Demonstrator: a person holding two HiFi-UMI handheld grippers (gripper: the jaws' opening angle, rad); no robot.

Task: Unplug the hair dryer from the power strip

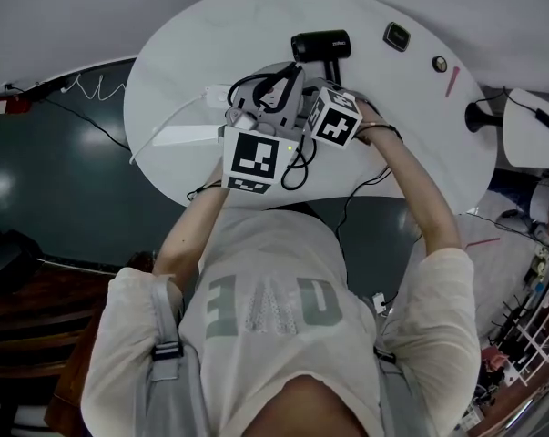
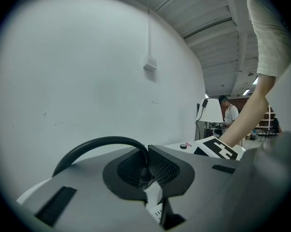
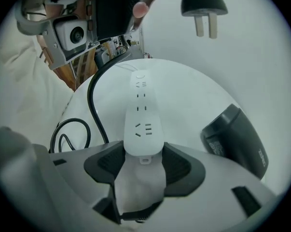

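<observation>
A smooth white oval table (image 1: pixel 420 144) above a dark floor carries the work, seen from above the seated person's shoulders. The right gripper (image 3: pixel 143 159) points steeply down near the middle of the table, its ribbed black pads set wide and pressed to either side of the rounded near end of a long white plastic power strip (image 3: pixel 141 115), pinning it flat. The left gripper (image 2: pixel 146 170), held about level above it, has its pads nearly together, clamped on a thick black rubber cord (image 2: pixel 97 146) that arcs out to one side. At the cord's end, a black two-pin plug (image 3: pixel 203 4) hangs in the air well above the strip, both flat metal prongs bare, and the sockets in view on the strip are empty. The glossy black hair dryer (image 1: pixel 321 45) lies on its side by the table's far edge, beyond the strip. The pull itself looks complete, so the step in hand is carrying the freed plug away. The next move probably calls for lowering plug and cord onto a bare part of the table beside the strip, clear of the looped slack at the near edge, and only then easing both grips open.
</observation>
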